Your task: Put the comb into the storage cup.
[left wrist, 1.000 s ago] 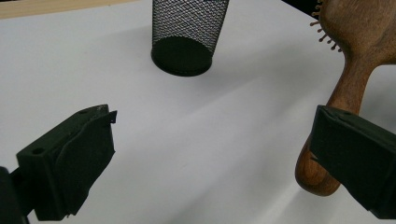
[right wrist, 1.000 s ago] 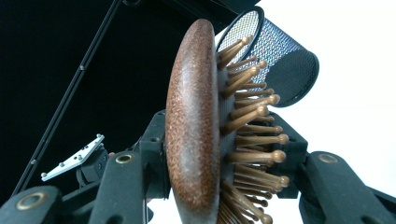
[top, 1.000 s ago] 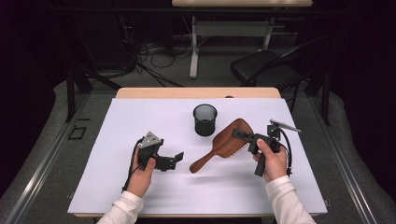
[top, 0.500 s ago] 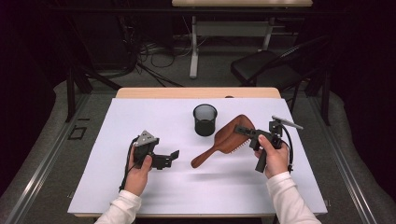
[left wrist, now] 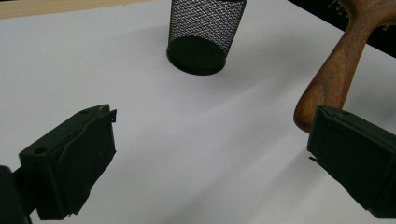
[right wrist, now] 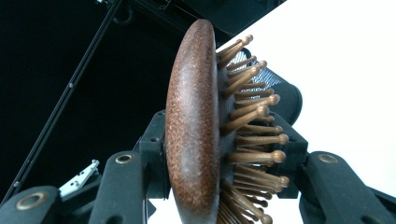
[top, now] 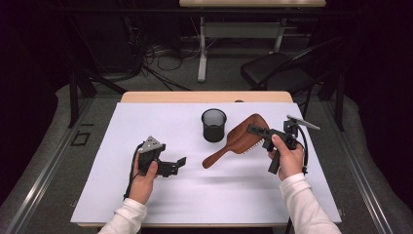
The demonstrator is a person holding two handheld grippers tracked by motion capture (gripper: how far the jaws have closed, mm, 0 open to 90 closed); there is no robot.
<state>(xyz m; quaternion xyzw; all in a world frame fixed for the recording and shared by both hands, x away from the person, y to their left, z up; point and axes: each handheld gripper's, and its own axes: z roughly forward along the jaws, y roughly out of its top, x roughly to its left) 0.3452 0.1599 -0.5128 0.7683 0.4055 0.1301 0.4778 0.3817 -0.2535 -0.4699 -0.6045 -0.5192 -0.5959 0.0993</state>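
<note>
The right gripper (top: 256, 130) is clamping the head of a wooden paddle hairbrush (top: 239, 140), its jaws pressing on the smooth brown back on one side and on the bristle side on the other, as the right gripper view is showing close up (right wrist: 219, 154). The brush is hanging out from those jaws with its long axis running diagonally across the white table cover (top: 195, 195): the broad head is sitting at the gripper, and the narrow handle is pointing away from it, down and toward the person's left, its rounded end resting on or just above the cover. The bristles are facing downward and slightly toward the person. A black mesh pen cup (top: 214, 125) is standing upright just beside the brush head, on the far side from the right hand (top: 287, 158). The left gripper (top: 176, 165) is resting low over the cover, well apart from the brush head, its jaws standing wide open with nothing between them; in the left gripper view the handle end (left wrist: 327, 88) is lying just ahead of one jaw.
</note>
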